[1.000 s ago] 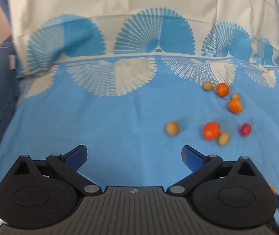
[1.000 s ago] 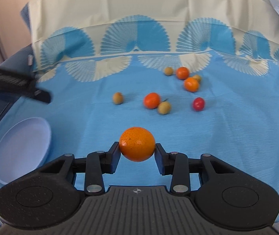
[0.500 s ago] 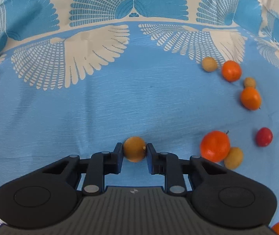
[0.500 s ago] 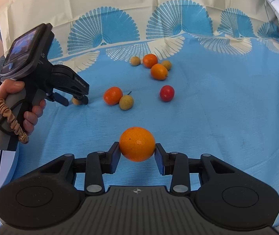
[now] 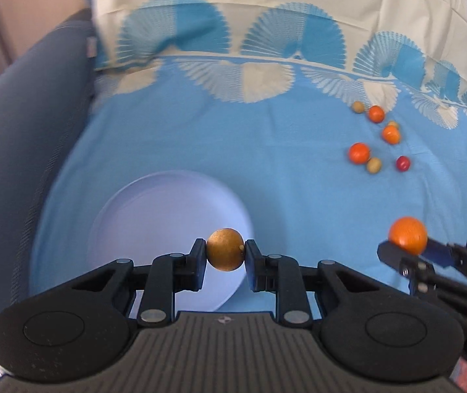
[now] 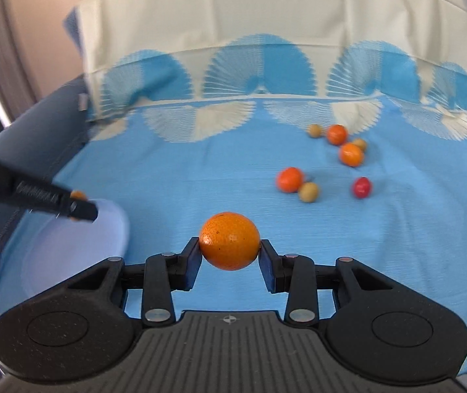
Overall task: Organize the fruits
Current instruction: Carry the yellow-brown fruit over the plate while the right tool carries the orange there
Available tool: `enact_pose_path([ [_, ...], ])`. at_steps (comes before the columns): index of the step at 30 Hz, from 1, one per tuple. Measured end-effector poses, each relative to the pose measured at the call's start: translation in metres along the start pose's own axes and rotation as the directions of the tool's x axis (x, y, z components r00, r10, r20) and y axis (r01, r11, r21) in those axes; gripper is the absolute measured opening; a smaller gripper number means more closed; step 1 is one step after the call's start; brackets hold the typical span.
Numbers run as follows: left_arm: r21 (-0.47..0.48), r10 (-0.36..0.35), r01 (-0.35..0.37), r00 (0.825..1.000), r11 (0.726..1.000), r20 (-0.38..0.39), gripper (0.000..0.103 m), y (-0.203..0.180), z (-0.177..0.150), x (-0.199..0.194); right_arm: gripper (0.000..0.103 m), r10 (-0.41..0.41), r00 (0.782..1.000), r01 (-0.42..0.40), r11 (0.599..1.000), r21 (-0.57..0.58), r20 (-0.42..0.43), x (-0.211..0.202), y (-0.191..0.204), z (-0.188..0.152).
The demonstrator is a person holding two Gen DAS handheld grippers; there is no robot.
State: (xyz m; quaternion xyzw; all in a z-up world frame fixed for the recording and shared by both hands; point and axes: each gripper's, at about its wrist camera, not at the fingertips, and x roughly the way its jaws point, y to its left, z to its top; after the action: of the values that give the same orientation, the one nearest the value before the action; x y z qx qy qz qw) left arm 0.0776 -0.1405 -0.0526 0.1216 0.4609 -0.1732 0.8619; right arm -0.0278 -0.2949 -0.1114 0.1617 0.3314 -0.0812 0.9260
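On the left of the blue cloth [image 5: 200, 137] lies the pale plate [image 5: 128, 216], with no fruit resting in it. The left gripper [image 5: 225, 255] hangs over its near right edge, fingers pinching a small brown fruit [image 5: 225, 254]. Further right, the right gripper [image 6: 230, 245] has its fingers clamped on an orange [image 6: 229, 240], held above bare cloth, just beside the plate. Well apart to the far right, seven loose fruits sit in a cluster: three small oranges such as one at [image 6: 289, 179], three tan ones such as [image 6: 308, 192], and a red one [image 6: 361, 187]. By this showing the sorting has barely begun: two fruits are carried, none is placed, and seven wait.
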Motion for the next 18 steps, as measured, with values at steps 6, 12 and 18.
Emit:
enact_pose_path([
  [6,-0.073,0.062,-0.058,0.996,0.996,0.064,0.027,0.052,-0.050,-0.062,0.040,0.115,0.993,-0.117,0.986,-0.117,-0.020,-0.038,0.080,-0.014],
  [12,-0.120,0.064,-0.050,0.991,0.992,0.118,0.027,0.074,-0.067,-0.090,0.040,0.152,0.987,-0.161,0.966,-0.201,-0.056,-0.061,0.129,-0.030],
  [18,-0.143,0.055,-0.036,0.989,0.989,0.134,0.027,0.084,-0.071,-0.096,0.040,0.136,0.990,-0.141,0.963,-0.229,-0.039,-0.075,0.141,-0.030],
])
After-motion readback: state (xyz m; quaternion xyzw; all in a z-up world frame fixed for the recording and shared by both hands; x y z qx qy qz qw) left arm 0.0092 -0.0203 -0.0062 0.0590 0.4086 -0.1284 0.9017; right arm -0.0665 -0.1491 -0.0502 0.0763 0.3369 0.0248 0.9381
